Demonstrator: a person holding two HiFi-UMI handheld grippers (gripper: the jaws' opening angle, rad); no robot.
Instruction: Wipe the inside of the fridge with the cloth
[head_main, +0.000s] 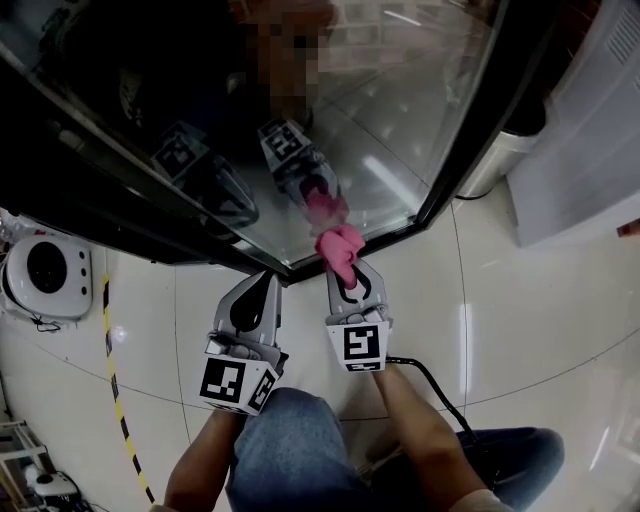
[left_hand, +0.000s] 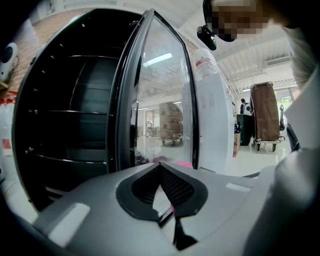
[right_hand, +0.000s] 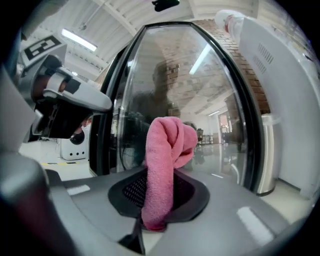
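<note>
The pink cloth (head_main: 338, 248) (right_hand: 165, 150) sticks up out of my right gripper (head_main: 349, 275) (right_hand: 159, 192), which is shut on it. The cloth's top end touches or nearly touches the lower corner of the fridge's glass door (head_main: 400, 120) (right_hand: 200, 100). My left gripper (head_main: 260, 285) (left_hand: 161, 172) is just to the left, shut with nothing in it, pointing at the door's edge. In the left gripper view, the dark fridge interior (left_hand: 70, 115) with wire shelves shows left of the door (left_hand: 160, 100), which stands edge-on. The glass reflects both grippers.
A white round appliance (head_main: 45, 270) sits on the floor at left, beside yellow-black tape (head_main: 110, 360). A white cabinet (head_main: 590, 130) and a silver cylinder (head_main: 495, 160) stand at right. A black cable (head_main: 430, 380) trails by the person's legs on the glossy tiles.
</note>
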